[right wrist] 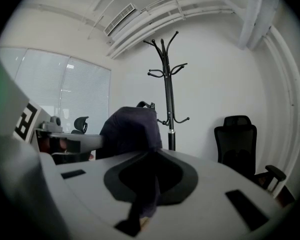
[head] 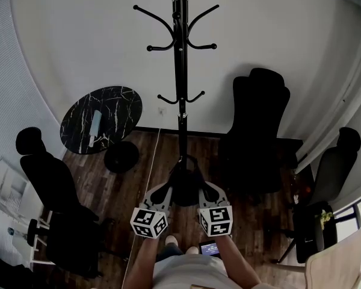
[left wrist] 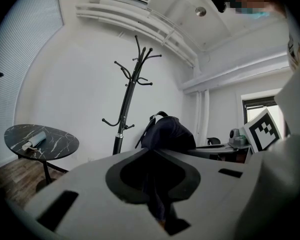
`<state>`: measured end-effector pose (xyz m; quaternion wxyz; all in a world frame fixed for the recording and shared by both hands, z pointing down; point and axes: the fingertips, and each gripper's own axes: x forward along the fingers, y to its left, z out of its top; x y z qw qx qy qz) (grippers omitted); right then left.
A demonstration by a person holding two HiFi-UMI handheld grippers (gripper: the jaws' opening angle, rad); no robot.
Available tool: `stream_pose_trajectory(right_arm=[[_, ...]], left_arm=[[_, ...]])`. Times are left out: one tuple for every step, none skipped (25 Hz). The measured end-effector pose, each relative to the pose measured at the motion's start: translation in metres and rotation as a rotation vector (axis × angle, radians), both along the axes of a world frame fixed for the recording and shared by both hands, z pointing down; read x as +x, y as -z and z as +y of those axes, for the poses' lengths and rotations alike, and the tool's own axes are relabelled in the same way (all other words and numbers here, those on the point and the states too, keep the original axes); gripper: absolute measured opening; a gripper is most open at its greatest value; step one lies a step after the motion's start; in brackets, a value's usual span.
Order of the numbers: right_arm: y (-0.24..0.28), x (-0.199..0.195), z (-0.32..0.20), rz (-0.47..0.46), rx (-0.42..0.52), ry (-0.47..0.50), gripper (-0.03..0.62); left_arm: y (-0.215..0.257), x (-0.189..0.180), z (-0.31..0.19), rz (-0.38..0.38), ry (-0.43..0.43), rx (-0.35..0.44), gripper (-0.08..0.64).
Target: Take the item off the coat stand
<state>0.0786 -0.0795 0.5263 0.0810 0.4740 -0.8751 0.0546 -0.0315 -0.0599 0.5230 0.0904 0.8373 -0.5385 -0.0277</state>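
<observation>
Dark wooden floor [head: 138, 161] runs under the person, whose forearms reach forward from the bottom edge of the head view, with a small lit screen [head: 209, 247] just below the right one. Each arm carries a hand-held gripper with a cube of square markers at its back. The left hand-held gripper [head: 163, 190] has its jaws closed tight on a fold of dark fabric, which runs down the seam between them in the left gripper view. The right hand-held gripper [head: 207, 191] is clamped the same way on another fold of the same fabric. Both point roughly level, side by side and a little apart.

Between them hangs the dark bag [head: 185, 188], bulging up beyond the jaw tips with a carry loop on top. It is held off the hooks, in front of the lower pole of the black coat stand [head: 180, 71].

Beyond the bag the coat stand rises against the white wall, its curved hooks in two tiers. To its left stands a round black marbled tabletop [head: 117, 110] with a pale long object [head: 95, 125] lying on it. A tall black office chair [head: 259, 125] stands to the right of the stand by the wall, another black chair [head: 48, 173] at the left near the blinds, and a third [head: 334, 167] at the far right
</observation>
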Motion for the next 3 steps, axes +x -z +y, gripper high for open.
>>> stream_pose_trajectory(right_arm=[[0.0002,0.0007,-0.0008,0.0,0.001,0.0,0.026],[0.0005,0.0014,-0.0017,0.0,0.002,-0.001,0.026],[0.0007,0.0021,-0.0027,0.0,0.003,-0.003,0.026]], left_arm=[[0.0003,0.0005,-0.0008,0.002,0.0,0.001,0.035],[0.0004,0.0012,-0.0018,0.004,0.0,0.001,0.035],[0.0005,0.0019,-0.0028,0.007,0.0,0.001,0.035]])
